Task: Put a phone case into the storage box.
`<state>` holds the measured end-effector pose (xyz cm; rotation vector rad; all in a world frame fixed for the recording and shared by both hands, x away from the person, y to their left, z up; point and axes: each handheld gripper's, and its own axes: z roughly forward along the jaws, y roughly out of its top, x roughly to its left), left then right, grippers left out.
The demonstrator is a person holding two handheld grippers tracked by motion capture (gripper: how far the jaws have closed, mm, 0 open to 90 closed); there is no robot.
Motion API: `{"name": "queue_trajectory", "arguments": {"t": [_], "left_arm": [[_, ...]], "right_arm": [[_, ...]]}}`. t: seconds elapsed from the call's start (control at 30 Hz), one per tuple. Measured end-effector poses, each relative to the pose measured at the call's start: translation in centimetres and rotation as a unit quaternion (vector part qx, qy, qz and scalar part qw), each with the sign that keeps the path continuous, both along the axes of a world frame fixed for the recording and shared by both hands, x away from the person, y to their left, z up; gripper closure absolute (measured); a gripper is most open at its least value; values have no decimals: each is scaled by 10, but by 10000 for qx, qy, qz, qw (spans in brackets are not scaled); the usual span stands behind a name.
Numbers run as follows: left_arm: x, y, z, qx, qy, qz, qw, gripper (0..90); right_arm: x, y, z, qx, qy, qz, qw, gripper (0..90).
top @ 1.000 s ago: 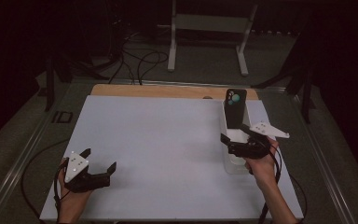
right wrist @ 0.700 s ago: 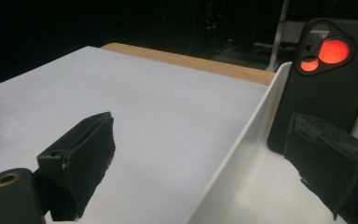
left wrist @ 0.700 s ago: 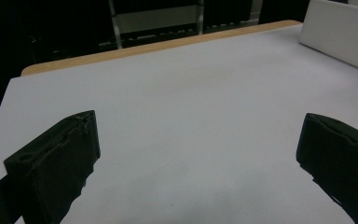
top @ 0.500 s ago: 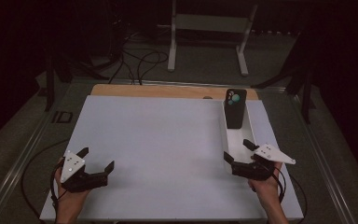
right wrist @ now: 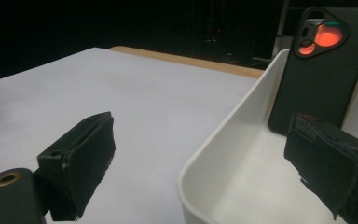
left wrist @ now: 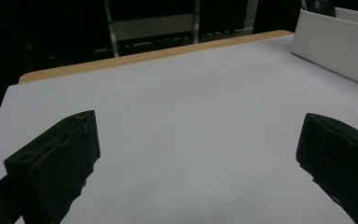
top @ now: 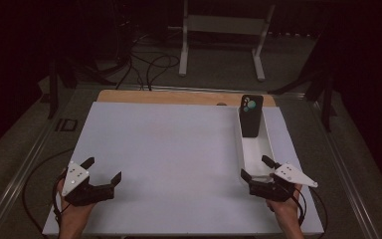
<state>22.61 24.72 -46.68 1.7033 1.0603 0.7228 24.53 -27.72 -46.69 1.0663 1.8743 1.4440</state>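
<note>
Left gripper (top: 102, 172) low at near-left of white tabletop sheet (top: 169, 149), jaws spread, holding nothing | right gripper (top: 256, 168) at near end of long white plastic tray (top: 266, 142), jaws spread, holding nothing | black phone case with triangular camera cut-out (top: 251, 115) upright at far end inside tray, well apart from both grippers

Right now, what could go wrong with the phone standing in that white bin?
The phone stands on end, leaning at the far wall of the white bin, so a bump could tip it flat. The right tool sits open at the bin's near rim; a push forward might shove the bin and topple the phone. The left tool is far off across the table, too distant to steady anything.
</note>
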Motion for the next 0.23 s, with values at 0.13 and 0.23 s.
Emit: {"name": "queue_trajectory", "arguments": {"t": [0.13, 0.23], "left_arm": [[0, -1, -1, 18, 24, -7, 10000, 1], [0, -1, -1, 15, 21, 4, 10000, 1]], "right_arm": [[-1, 2, -1, -63, -20, 12, 10000, 85], [-1, 2, -2, -91, -41, 28, 9999, 85]]}}
